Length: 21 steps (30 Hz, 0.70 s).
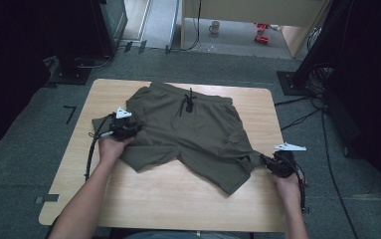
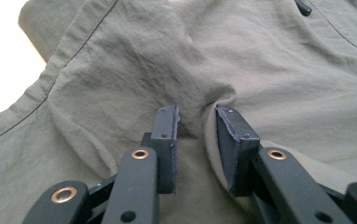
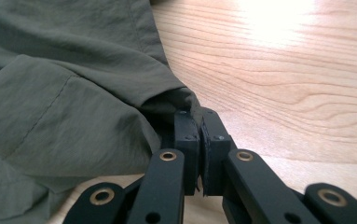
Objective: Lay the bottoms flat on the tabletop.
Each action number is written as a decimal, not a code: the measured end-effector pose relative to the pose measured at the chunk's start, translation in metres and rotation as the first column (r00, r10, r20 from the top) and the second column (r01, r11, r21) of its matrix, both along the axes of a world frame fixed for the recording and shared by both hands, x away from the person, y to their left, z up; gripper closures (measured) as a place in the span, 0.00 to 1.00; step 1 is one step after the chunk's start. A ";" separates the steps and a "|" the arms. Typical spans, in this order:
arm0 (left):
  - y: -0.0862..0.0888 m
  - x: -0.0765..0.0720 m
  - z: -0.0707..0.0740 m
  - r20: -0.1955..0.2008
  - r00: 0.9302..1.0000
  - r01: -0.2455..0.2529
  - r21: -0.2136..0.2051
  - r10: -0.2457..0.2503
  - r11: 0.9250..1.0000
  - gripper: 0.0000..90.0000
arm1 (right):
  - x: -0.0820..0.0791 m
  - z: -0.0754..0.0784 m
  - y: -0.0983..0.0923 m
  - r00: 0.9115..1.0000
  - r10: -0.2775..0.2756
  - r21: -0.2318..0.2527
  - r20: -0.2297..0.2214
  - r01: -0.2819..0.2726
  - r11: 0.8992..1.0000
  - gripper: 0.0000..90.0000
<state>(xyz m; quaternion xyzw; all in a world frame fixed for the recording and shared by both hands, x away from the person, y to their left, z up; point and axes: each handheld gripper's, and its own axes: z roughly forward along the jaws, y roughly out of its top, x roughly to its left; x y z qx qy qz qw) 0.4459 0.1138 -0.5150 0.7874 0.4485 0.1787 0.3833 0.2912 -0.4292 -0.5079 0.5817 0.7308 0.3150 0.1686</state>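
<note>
Wooden table [image 1: 178,199] held green shorts [image 1: 193,134] lying flat in its middle. Right gripper [image 3: 199,116] was pinched tight on the leg hem. Left gripper [image 2: 197,116] stood part open with a fold bunched between its jaws. Pulling slowly and evenly seemed best.

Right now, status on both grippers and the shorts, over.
Right gripper shut on the shorts at a leg's edge. Left gripper part-open, fabric bunched between jaws. Shorts flat on table. Nothing in the way.
</note>
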 end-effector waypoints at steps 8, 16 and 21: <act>-0.007 0.023 0.001 -0.012 0.999 -0.030 -0.009 0.029 1.000 0.72 | 0.020 -0.006 -0.001 0.996 -0.059 -0.025 0.071 0.061 0.998 0.97; -0.002 0.011 0.024 0.007 1.000 0.020 -0.077 -0.020 0.997 0.66 | 0.024 0.004 0.000 0.995 -0.091 0.106 0.040 0.086 0.991 0.72; 0.008 -0.011 0.044 0.046 0.996 0.081 -0.062 -0.079 0.995 0.63 | 0.012 0.039 0.013 0.985 -0.070 0.149 0.156 0.047 0.988 0.65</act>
